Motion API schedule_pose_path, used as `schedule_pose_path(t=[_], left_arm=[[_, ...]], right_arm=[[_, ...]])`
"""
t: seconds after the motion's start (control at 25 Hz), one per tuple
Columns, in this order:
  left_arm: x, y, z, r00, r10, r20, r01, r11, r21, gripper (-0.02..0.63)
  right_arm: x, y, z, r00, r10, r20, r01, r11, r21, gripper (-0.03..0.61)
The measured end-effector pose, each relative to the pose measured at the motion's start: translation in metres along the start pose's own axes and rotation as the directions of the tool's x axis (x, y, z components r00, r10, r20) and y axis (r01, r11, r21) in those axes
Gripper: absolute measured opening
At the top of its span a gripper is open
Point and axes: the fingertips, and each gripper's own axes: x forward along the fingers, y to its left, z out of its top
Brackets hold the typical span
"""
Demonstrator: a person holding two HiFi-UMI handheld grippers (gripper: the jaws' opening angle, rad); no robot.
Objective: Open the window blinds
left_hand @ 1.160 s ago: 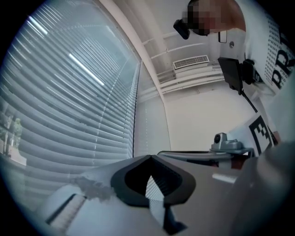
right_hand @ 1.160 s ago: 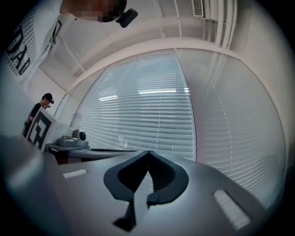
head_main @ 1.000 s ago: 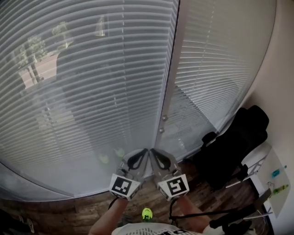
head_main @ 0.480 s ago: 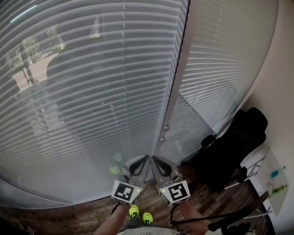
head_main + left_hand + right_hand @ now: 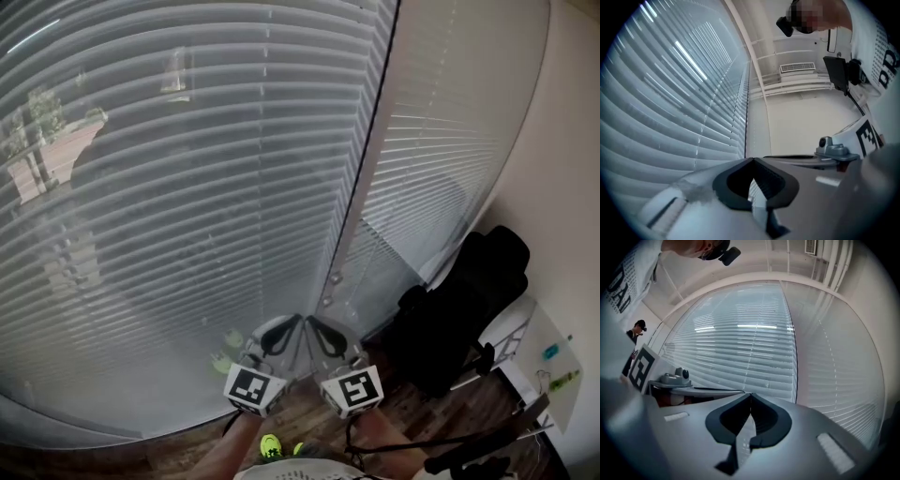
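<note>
Two sets of white slatted blinds cover the window: a wide one [image 5: 187, 187] on the left and a narrower one [image 5: 441, 141] on the right, with a pale upright frame [image 5: 367, 159] between them. Trees and pavement show dimly through the left slats. Two small cord pulls [image 5: 335, 278] hang by the frame, just above the grippers. My left gripper [image 5: 295, 322] [image 5: 752, 160] and right gripper [image 5: 311, 322] [image 5: 750, 394] are side by side, low in the head view, pointing at the foot of the frame. Both are shut with nothing between the jaws. Neither touches the blinds or cords.
A black office chair [image 5: 459, 309] stands close on the right, against the right blind. Past it is a white desk [image 5: 548, 370] with small items. Wood floor [image 5: 169, 450] runs under the window. A plain wall [image 5: 572, 141] closes the right side.
Both grippers have moved together toward the window frame, staying shut. The blinds fill more of the head view and the cord pulls sit nearer the fingertips.
</note>
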Motion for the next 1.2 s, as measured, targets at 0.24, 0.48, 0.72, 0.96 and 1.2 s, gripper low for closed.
schedule_pose_path(t=[0.24,0.48,0.72,0.96,1.2], left_arm=[[0.007,0.01,-0.016,1.0,0.02,-0.017,-0.02,1.0,0.005,-0.008],[0.02,0.02,-0.018,0.998,0.071,0.004,-0.071,0.997,0.017,-0.008],[0.033,0.017,-0.025,0.996,0.084,0.003,-0.084,0.996,0.022,-0.008],[0.048,0.023,-0.018,0.993,0.116,-0.009,-0.116,0.992,0.042,-0.008],[0.057,0.023,-0.028,0.991,0.135,-0.009,-0.135,0.99,0.032,-0.008]], right_arm=[[0.01,-0.007,-0.008,1.0,0.016,0.012,-0.015,0.997,-0.07,0.009],[0.021,-0.026,-0.014,0.999,0.033,0.008,-0.032,0.99,-0.134,0.095],[0.025,-0.043,-0.018,0.999,0.035,0.0,-0.035,0.982,-0.186,0.118],[0.031,-0.074,-0.016,0.999,-0.025,-0.019,0.019,0.963,-0.267,0.118],[0.032,-0.1,-0.041,0.992,-0.085,-0.092,0.053,0.951,-0.304,0.14]])
